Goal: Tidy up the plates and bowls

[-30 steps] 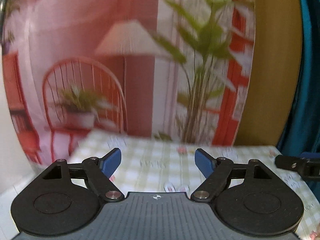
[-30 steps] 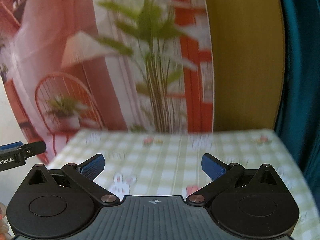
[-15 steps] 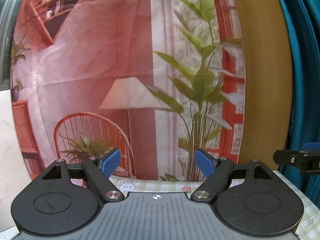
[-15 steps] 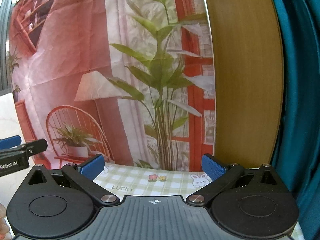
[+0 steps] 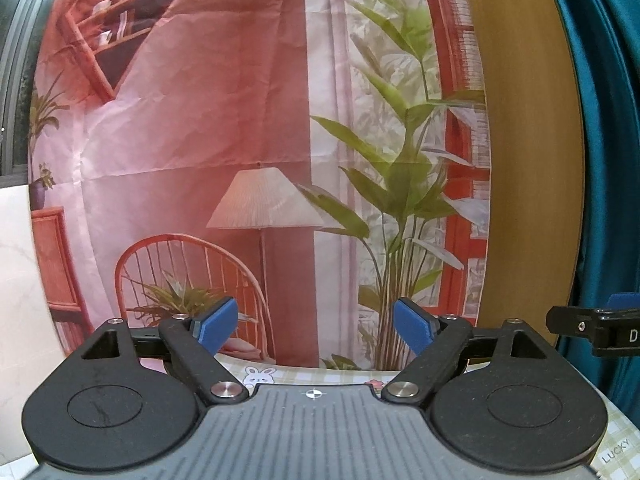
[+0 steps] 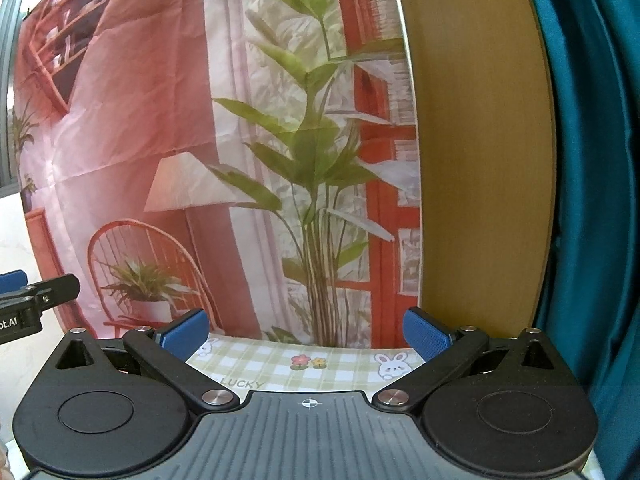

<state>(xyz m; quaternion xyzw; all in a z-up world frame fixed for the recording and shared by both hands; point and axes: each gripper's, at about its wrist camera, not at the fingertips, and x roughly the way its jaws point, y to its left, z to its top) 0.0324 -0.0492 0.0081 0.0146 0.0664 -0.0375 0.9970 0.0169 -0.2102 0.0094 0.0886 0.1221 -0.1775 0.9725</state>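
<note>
No plate or bowl shows in either view. My left gripper is held nearly level above the far end of the checked tablecloth; its blue pads stand wide apart, its jaws are opening, and nothing is between them. My right gripper is also raised over the cloth, open and empty. A finger of the right gripper pokes in at the right edge of the left wrist view. The left gripper's finger shows at the left edge of the right wrist view.
A printed backdrop with a lamp, a red chair and a plant hangs right behind the table's far edge. A wooden panel and a teal curtain stand to the right. A pale marble wall is on the left.
Both grippers have risen and tipped up, so most of the tablecloth has dropped out of view and the backdrop fills the frames. Over the last half second neither moved noticeably.
</note>
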